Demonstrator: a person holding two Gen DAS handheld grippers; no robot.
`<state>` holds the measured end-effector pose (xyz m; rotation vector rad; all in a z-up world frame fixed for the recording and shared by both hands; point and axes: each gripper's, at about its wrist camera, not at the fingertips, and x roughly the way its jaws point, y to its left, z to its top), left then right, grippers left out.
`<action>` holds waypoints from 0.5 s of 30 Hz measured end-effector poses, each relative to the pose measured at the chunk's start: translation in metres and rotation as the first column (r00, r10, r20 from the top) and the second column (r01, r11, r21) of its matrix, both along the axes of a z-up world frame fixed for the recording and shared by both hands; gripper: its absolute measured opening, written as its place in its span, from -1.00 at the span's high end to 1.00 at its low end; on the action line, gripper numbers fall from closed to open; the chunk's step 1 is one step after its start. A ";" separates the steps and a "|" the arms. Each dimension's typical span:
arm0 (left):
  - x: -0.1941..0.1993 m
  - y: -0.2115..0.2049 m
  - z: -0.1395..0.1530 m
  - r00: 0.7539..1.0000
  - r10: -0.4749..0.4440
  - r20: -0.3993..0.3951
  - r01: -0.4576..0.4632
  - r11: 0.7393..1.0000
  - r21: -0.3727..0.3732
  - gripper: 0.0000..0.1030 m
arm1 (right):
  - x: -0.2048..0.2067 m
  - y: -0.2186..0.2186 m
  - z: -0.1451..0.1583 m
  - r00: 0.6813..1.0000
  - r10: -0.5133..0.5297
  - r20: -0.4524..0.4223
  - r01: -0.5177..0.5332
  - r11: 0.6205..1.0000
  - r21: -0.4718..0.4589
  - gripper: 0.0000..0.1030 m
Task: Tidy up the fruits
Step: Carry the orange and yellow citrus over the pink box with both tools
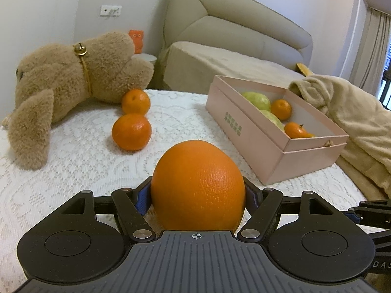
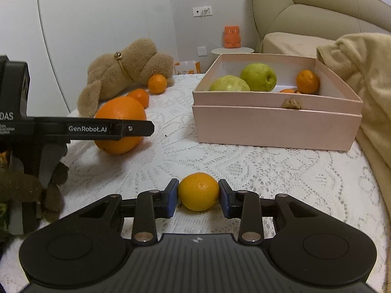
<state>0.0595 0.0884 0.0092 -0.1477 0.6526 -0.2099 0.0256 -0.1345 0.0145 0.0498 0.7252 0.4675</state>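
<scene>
A large orange (image 1: 198,185) rests on the white lace cloth, and my left gripper (image 1: 198,194) is shut on it, blue pads against both its sides. In the right wrist view one of that gripper's black fingers (image 2: 110,129) crosses the same orange (image 2: 119,112). My right gripper (image 2: 198,194) is shut on a small yellow-orange mandarin (image 2: 198,190) near the front of the cloth. Two loose mandarins (image 1: 132,131) (image 1: 135,102) lie beyond the large orange. The open pink box (image 2: 268,127) holds two green guavas (image 2: 258,77) and two mandarins (image 2: 307,81).
A brown teddy bear (image 1: 73,78) lies at the back left, touching the farther loose mandarin. A beige blanket (image 1: 354,112) is heaped against the box's right side. Behind stand a beige sofa (image 1: 232,29) and an orange owl figure (image 2: 231,36).
</scene>
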 end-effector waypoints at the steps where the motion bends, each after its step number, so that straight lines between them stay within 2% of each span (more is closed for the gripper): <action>1: 0.001 0.000 0.000 1.000 -0.005 -0.011 0.005 1.000 -0.005 -0.51 | 0.000 -0.001 0.000 1.000 -0.001 -0.002 0.001 1.000 0.009 0.33; 7: 0.005 -0.003 -0.001 0.999 -0.013 -0.031 0.014 1.000 0.005 -0.50 | 0.000 -0.002 -0.001 1.000 -0.002 0.000 0.002 1.000 0.022 0.33; 15: 0.002 0.000 0.000 1.000 -0.007 -0.014 0.006 1.000 -0.019 -0.49 | 0.001 -0.002 0.000 1.000 0.001 -0.006 -0.001 1.000 0.018 0.33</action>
